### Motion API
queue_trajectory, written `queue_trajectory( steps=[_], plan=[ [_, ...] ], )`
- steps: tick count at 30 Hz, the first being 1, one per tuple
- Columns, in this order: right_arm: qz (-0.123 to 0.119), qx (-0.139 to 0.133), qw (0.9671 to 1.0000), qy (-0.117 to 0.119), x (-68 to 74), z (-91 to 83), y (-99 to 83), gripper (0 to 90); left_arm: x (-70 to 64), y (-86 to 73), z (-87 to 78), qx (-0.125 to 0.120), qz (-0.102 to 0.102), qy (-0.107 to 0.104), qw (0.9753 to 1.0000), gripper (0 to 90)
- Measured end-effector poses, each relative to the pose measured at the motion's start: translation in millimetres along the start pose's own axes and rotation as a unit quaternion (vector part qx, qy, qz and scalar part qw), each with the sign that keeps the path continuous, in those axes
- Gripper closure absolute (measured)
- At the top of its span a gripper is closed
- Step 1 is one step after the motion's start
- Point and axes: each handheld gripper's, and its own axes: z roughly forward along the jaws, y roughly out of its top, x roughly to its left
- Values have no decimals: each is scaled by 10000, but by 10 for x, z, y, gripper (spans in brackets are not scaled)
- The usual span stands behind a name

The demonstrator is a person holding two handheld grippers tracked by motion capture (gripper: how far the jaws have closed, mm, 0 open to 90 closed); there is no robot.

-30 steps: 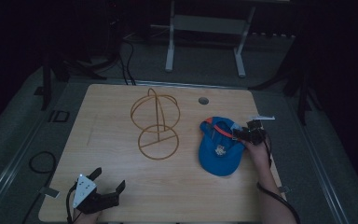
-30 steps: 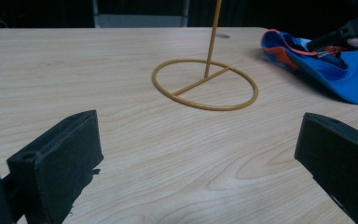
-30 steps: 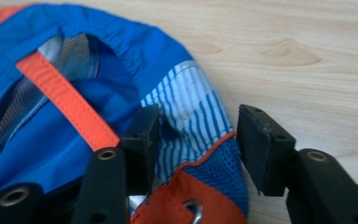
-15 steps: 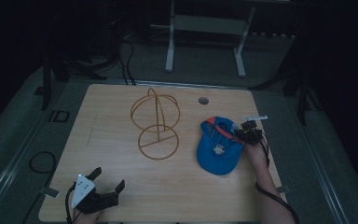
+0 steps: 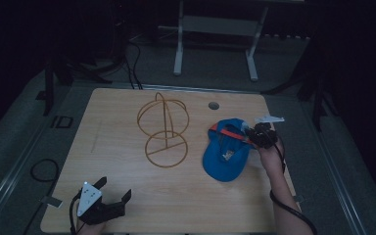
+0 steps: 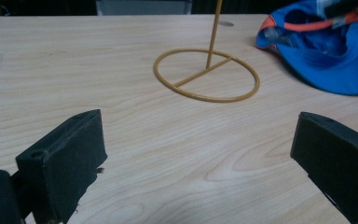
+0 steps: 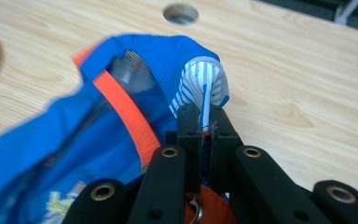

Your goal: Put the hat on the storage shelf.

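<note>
One camera sits high up on the person's side and looks forward and down, far enough back to see the whole table and the dark floor around it. The left gripper view sits very low, just above the wood, and looks across it between its own two jaws toward the wire stand and the blue cap. The right gripper view is very close up, looking along its jaws at the cap and the round hole in the table. All three views share the cap.
</note>
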Motion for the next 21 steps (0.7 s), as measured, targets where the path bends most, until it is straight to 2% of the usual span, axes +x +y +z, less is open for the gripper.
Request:
queue_trajectory(
  steps=[3, 6, 9, 12, 15, 21],
  plan=[
    [15, -130, 9999, 88, 28, -94, 57, 863, -8, -6, 14, 107, 47, -39, 9999, 33],
    [-90, -248, 9996, 72, 71, -187, 115, 863, -14, -9, 20, 138, 113, -25, 9998, 33],
    [-136, -401, 9991, 65, 94, -281, 169, 862, -6, -9, 20, 134, 101, 1, 9999, 34],
    [-134, -620, 9977, 229, 92, -388, 228, 862, 12, -8, 10, 106, 31, 2, 9999, 35],
    [-253, -723, 9969, 200, 110, -494, 300, 862, 19, -7, 7, 102, -39, 0, 9999, 35],
    [-518, -865, 9949, 96, 154, -714, 419, 862, 10, -9, 22, 186, -14, 1, 9998, 36]
  ],
)
